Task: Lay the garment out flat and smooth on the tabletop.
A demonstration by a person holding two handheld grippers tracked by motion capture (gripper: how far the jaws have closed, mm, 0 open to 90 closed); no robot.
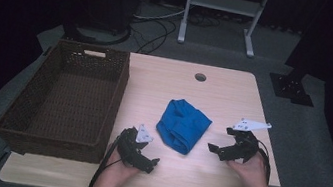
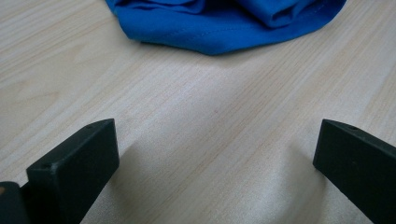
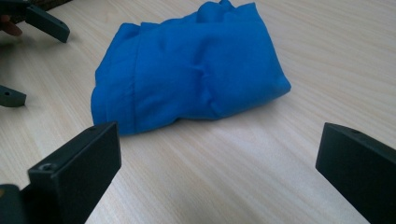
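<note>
With both sets of jaws spread wide and empty, your left gripper (image 1: 143, 156) and right gripper (image 1: 224, 151) flanked the folded blue cloth (image 1: 182, 125) lying mid-table right of the wicker basket (image 1: 62, 130), so you did best pinching its near edges together.

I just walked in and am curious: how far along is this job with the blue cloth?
It seems barely begun. The blue cloth lies bunched on the table, and the wicker basket beside it holds nothing. In hand: the left gripper and right gripper sit on either side of the cloth, jaws open, neither touching it. Gripping the cloth, and probably moving it to the basket, is still left.
</note>
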